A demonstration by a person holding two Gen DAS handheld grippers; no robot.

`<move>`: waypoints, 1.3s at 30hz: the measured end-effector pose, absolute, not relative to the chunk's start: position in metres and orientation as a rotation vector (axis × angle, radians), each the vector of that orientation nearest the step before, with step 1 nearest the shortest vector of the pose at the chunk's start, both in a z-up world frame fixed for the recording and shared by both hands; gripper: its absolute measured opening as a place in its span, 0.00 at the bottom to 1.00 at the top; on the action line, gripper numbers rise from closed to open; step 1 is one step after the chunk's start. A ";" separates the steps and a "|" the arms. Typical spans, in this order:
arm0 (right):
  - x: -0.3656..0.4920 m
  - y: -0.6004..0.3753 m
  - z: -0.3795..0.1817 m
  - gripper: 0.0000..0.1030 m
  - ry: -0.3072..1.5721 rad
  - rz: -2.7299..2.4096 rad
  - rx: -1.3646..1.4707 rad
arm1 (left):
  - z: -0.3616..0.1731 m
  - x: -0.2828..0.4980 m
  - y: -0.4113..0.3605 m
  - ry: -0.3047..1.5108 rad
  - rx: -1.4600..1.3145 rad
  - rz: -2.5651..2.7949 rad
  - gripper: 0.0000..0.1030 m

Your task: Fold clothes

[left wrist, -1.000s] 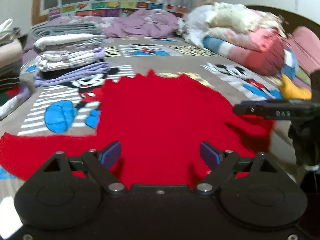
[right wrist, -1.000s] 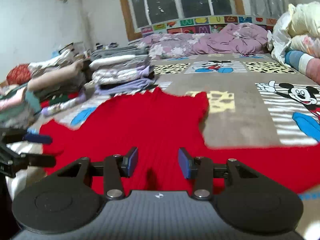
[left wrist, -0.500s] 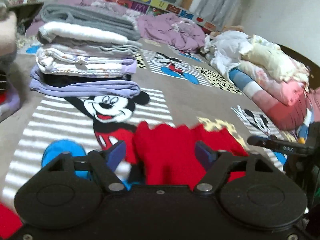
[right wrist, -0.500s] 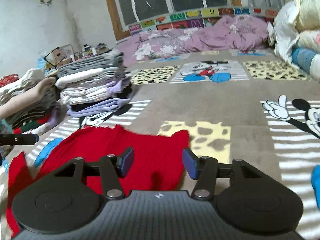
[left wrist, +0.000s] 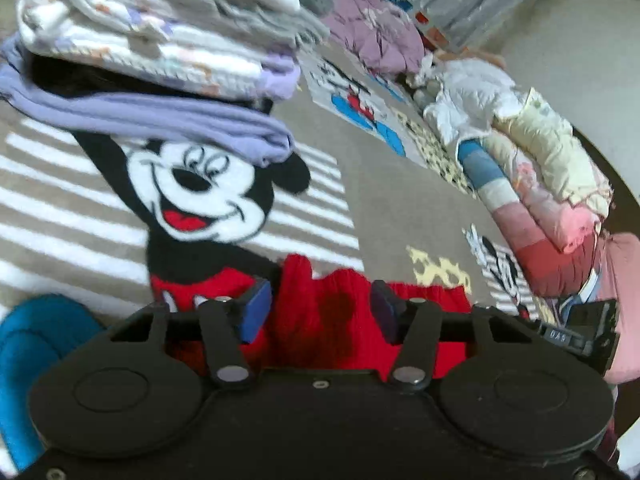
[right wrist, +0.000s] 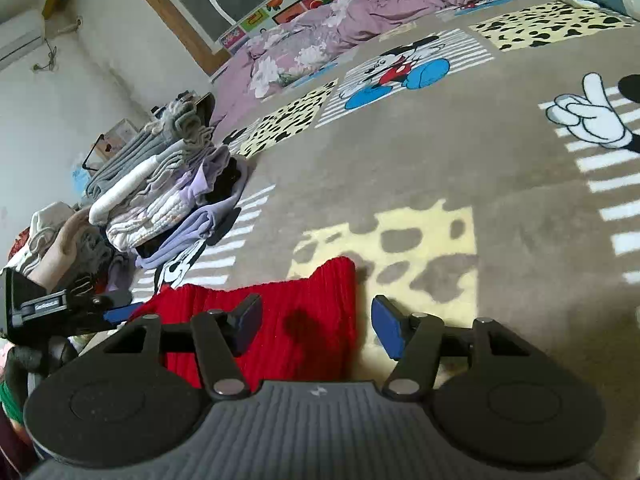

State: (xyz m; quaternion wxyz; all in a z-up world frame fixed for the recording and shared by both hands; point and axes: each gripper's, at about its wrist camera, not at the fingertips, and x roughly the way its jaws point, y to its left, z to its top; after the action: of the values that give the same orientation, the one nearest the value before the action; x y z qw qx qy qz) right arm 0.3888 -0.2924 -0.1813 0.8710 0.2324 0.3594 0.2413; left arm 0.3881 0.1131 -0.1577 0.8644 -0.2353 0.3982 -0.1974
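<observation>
1. Left gripper (left wrist: 316, 312): jaws closing around a bunched fold of the red ribbed sweater (left wrist: 320, 320), pads not yet pressing.
2. Right gripper (right wrist: 316, 324): jaws opening, unclenched, astride the sweater's right edge, which lies on the cartoon-print blanket (right wrist: 460, 152).

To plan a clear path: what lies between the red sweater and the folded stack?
Left wrist view: only bare blanket separates red sweater from stack.
</observation>
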 end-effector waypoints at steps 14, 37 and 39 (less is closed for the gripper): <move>0.385 -0.297 -0.185 0.10 0.659 0.555 0.534 | -0.168 0.373 0.143 0.559 -0.671 -0.514 0.08; 0.374 -0.311 -0.170 0.26 0.551 0.402 0.471 | -0.158 0.372 0.173 0.629 -0.750 -0.293 0.12; 0.373 -0.298 -0.164 0.26 0.546 0.462 0.403 | -0.155 0.373 0.161 0.635 -0.728 -0.356 0.12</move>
State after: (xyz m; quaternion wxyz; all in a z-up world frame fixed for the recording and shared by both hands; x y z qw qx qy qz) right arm 0.3727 -0.2980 -0.1636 0.9169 0.1959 0.2655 0.2244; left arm 0.3730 0.1615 -0.1548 0.8704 -0.3480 0.3039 -0.1702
